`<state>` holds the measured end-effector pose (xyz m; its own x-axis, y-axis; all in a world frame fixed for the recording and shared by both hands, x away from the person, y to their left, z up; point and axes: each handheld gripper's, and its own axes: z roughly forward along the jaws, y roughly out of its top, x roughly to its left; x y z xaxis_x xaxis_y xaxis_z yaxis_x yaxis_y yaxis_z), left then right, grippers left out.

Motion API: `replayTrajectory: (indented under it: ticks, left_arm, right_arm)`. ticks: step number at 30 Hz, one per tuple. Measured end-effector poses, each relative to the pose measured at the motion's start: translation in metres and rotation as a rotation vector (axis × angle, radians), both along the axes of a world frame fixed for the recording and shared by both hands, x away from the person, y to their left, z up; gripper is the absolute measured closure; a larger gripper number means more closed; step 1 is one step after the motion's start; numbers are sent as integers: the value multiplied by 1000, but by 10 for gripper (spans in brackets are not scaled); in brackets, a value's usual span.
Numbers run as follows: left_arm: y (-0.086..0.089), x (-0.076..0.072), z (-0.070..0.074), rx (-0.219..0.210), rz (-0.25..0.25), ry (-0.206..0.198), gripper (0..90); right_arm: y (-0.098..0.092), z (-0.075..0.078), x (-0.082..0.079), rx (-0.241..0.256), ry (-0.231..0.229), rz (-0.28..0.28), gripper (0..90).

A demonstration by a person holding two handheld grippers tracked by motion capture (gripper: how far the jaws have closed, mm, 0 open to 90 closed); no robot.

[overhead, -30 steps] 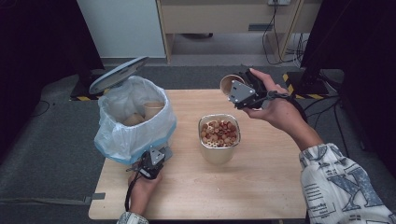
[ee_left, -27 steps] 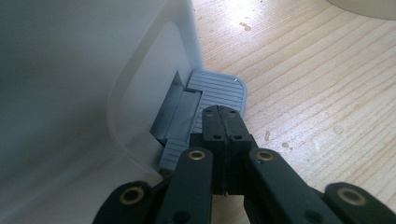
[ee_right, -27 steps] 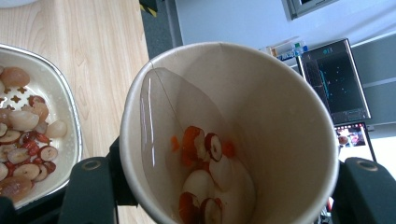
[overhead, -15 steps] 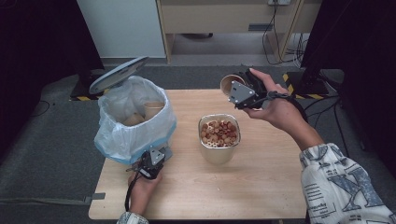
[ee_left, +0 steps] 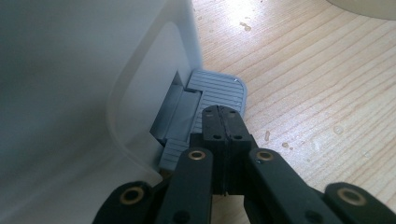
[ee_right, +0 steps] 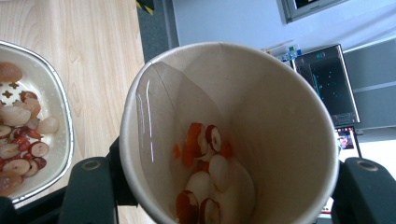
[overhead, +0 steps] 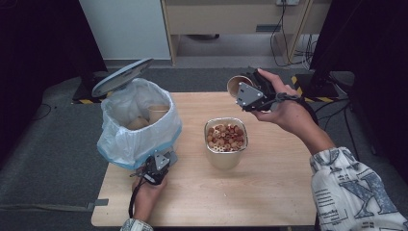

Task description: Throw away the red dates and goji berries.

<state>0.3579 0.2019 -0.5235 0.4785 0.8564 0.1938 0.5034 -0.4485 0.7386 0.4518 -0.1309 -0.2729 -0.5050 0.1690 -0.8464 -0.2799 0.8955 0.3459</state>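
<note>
Two grippers work: the right gripper (overhead: pixel 240 90) clamps a paper cup (ee_right: pixel 229 135) near the surface's far edge; the left gripper (ee_left: pixel 223 122), jaws closed, presses the bin pedal (ee_left: pixel 215 91).

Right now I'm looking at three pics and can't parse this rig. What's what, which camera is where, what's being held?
No robot arm here: a person holds a two-jaw gripper in each hand.

The high view comes from a fixed camera above the wooden table, looking down. On the table stand a pedal bin lined with a white bag, its lid tipped open, and a metal container of sliced dried fruit.

The left gripper sits at the foot of the bin. Its own camera looks along its black jaws, which are closed together and rest on the grey foot pedal, apparently pressing it.

The right gripper is raised behind the container. Its camera looks into the paper cup clamped between its jaws; fruit slices lie inside it, with the container's rim at the picture's left edge.
</note>
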Motion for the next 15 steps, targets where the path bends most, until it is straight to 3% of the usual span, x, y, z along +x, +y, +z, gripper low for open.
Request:
replayTrajectory:
  ticks: [15]
  left_arm:
    - [0,0,0,-1,0,0,890]
  right_arm:
    - [6,2,-2,-50,-23,6,343]
